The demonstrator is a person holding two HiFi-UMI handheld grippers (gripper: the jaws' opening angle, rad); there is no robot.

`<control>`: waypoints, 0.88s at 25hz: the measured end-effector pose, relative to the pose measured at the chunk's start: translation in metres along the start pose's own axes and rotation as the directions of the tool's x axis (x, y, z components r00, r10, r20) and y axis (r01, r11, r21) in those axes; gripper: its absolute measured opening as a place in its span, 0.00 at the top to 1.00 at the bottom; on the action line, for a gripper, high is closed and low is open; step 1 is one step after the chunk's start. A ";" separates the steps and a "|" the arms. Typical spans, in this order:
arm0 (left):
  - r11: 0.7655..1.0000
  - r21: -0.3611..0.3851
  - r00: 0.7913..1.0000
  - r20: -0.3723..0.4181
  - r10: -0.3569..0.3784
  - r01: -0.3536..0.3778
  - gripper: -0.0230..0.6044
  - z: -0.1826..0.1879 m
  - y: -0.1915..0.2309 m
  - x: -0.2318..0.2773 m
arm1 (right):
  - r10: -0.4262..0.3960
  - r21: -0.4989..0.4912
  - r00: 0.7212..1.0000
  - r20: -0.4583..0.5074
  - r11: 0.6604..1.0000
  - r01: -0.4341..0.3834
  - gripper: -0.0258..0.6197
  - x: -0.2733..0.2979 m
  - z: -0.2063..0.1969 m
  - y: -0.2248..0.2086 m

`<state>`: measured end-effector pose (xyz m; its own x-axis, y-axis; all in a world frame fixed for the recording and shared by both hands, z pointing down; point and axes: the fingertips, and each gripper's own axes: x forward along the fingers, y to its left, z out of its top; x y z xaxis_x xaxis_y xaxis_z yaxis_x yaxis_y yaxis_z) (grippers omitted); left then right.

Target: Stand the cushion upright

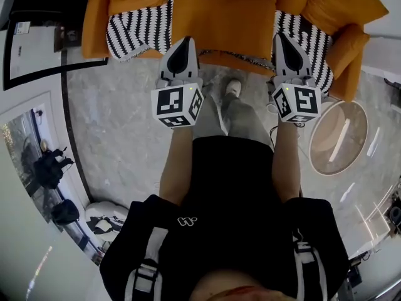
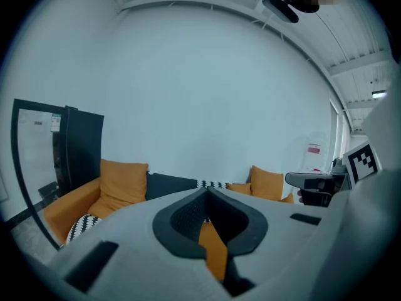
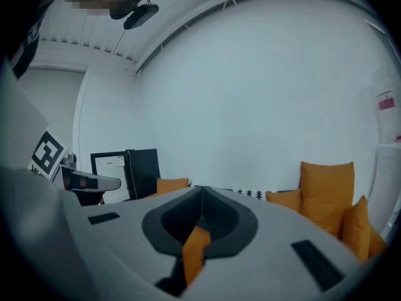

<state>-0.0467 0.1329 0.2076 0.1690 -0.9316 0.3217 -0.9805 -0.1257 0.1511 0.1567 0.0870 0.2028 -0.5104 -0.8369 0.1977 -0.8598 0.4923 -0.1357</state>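
A big orange cushion (image 1: pixel 224 21) lies flat on the seat of the orange sofa (image 1: pixel 95 17), in the middle, at the top of the head view. My left gripper (image 1: pixel 183 41) hovers at the cushion's near left corner, its jaws shut and empty. At the near right corner my right gripper (image 1: pixel 280 37) is likewise shut with nothing in it. In the left gripper view the closed jaws (image 2: pixel 205 193) point at the sofa, with orange fabric (image 2: pixel 214 249) showing below them. The right gripper view shows the same: shut jaws (image 3: pixel 202 190) over orange fabric (image 3: pixel 194 249).
Black-and-white zigzag cushions (image 1: pixel 138 27) (image 1: pixel 307 33) flank the flat one. Orange cushions (image 1: pixel 348 5) lean at the sofa's right end. A round glass side table (image 1: pixel 338 137) stands to the right on the marble floor. The person's foot (image 1: pixel 233 88) is near the sofa front. A dark cabinet (image 2: pixel 81 149) stands left.
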 end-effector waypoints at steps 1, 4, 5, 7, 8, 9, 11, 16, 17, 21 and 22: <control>1.000 -0.001 1.000 -0.006 0.002 -0.002 0.95 0.000 0.005 0.000 | -0.002 0.003 1.000 -0.007 1.000 0.002 0.94 0.002 -0.002 0.002; 1.000 -0.003 1.000 -0.027 -0.006 0.006 0.95 -0.004 0.017 0.003 | -0.011 0.007 0.999 -0.031 1.000 0.011 0.94 0.010 -0.010 0.009; 1.000 -0.004 0.999 -0.034 -0.011 0.010 0.95 -0.005 0.021 0.005 | -0.013 0.007 0.999 -0.037 1.000 0.014 0.94 0.014 -0.013 0.010; 1.000 -0.007 0.999 -0.050 -0.015 0.015 0.95 -0.011 0.032 0.012 | -0.006 0.013 0.999 -0.046 1.000 0.007 0.94 0.023 -0.019 0.015; 1.000 -0.009 0.998 -0.061 -0.015 0.014 0.95 -0.015 0.038 0.015 | -0.001 0.019 0.999 -0.054 1.000 0.002 0.94 0.027 -0.024 0.018; 1.000 -0.010 0.997 -0.076 -0.014 0.013 0.95 -0.020 0.044 0.017 | 0.001 0.025 0.998 -0.065 1.000 0.000 0.94 0.029 -0.029 0.019; 1.000 -0.009 0.994 -0.111 -0.014 0.013 0.95 -0.032 0.053 0.021 | -0.006 0.036 0.996 -0.093 0.999 0.010 0.94 0.030 -0.041 0.019; 0.999 0.011 0.981 -0.190 -0.028 0.031 0.95 -0.060 0.069 0.030 | -0.035 0.063 0.989 -0.141 0.997 0.044 0.94 0.034 -0.070 0.014; 0.999 0.013 0.978 -0.207 -0.031 0.035 0.95 -0.066 0.072 0.031 | -0.041 0.069 0.987 -0.153 0.996 0.052 0.94 0.033 -0.076 0.012; 0.999 0.008 0.968 -0.247 -0.043 0.046 0.95 -0.086 0.079 0.036 | -0.065 0.075 0.977 -0.201 0.994 0.081 0.94 0.029 -0.099 0.001; 0.999 0.001 0.969 -0.244 -0.050 0.052 0.95 -0.090 0.081 0.038 | -0.071 0.075 0.975 -0.213 0.993 0.088 0.94 0.028 -0.105 -0.002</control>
<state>-0.1105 0.1175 0.3161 0.2371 -0.8130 0.5317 -0.9705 -0.1741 0.1666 0.1428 0.0874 0.3105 -0.4402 -0.7995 0.4086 -0.8978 0.3971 -0.1902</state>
